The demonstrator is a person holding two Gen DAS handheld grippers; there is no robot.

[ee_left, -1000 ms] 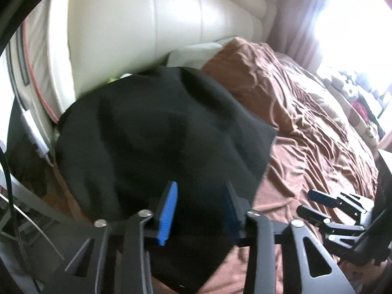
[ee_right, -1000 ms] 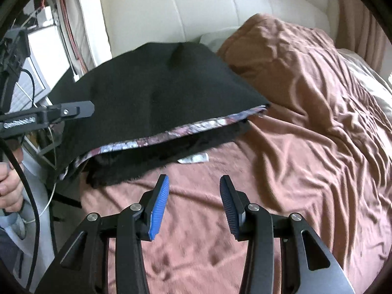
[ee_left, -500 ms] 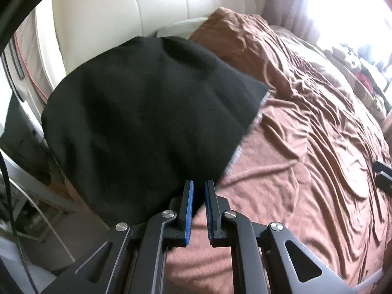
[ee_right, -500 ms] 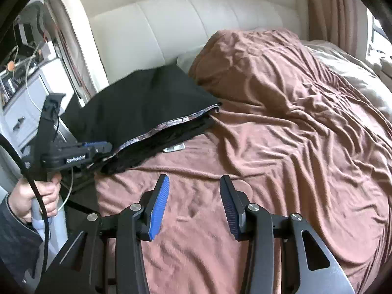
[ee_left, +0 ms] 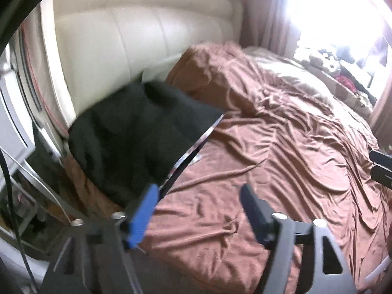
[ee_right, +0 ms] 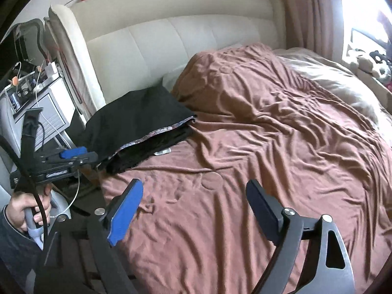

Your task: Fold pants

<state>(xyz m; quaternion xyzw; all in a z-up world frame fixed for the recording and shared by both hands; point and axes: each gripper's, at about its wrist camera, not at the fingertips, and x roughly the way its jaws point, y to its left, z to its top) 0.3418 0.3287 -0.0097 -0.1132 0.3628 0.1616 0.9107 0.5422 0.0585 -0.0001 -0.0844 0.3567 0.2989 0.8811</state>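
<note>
The black pants [ee_left: 137, 134] lie folded in a flat stack at the bed's left edge near the headboard, a patterned inner band showing along their near edge. My left gripper [ee_left: 198, 208] hangs over the brown blanket [ee_left: 281, 159], back from the pants' near corner. Its jaws are opening and nothing is between them. In the right wrist view the pants [ee_right: 142, 117] sit up and to the left of my right gripper [ee_right: 196, 203]. Its jaws are also opening, wide apart over bare blanket. The left gripper [ee_right: 80, 155] shows beside the pants, held by a hand [ee_right: 27, 210].
A cream padded headboard [ee_right: 171, 41] stands behind the pants. A white nightstand [ee_right: 41, 112] with cables is left of the bed. A small silvery wrapper [ee_right: 163, 152] lies by the pants. A pale duvet [ee_right: 343, 83] and a bright window are at the far right.
Both grippers drew back and up from the pants, which now look smaller. The left gripper closed to a narrow gap, then spread wide. The right gripper's jaws widened.
</note>
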